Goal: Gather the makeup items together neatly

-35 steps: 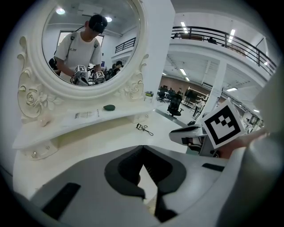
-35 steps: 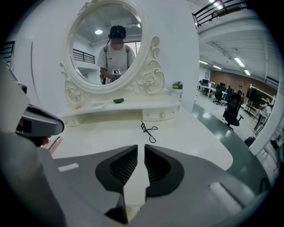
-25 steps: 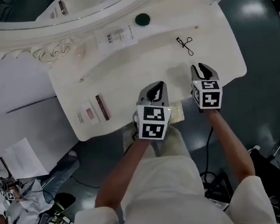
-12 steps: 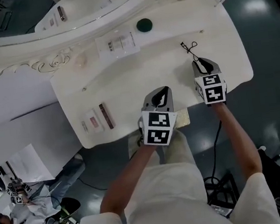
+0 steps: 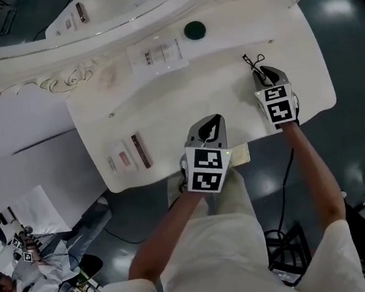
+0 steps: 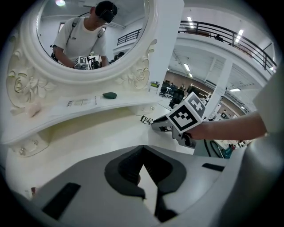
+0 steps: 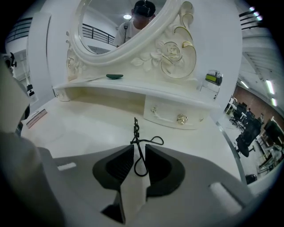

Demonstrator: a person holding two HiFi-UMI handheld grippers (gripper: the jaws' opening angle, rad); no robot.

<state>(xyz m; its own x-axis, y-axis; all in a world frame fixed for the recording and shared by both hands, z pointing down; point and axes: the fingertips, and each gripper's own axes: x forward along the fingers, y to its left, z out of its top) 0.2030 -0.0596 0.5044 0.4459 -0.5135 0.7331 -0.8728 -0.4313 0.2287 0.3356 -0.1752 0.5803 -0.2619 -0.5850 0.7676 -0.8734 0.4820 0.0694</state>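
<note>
Eyelash curler lies flat on the bench, towards its right end. Right tongs stand partly open astride the curler's handle loop, with the pads clear of the wire and nothing grasped. Left tongs are clenched shut and empty at the bench's front edge, well apart from the curler.

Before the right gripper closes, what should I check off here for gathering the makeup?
1. Right gripper open: ok, jaws apart.
2. Eyelash curler lined up: ok, one handle loop lies between the jaws, flat on the table.
3. Grip on the curler: not ok, no squeeze visible yet.
4. Left gripper out of the way: ok, shut, empty, apart from the curler.
5. Items gathered: not ok; round green item and packet sit on the shelf, flat items lie near the table's left edge.
</note>
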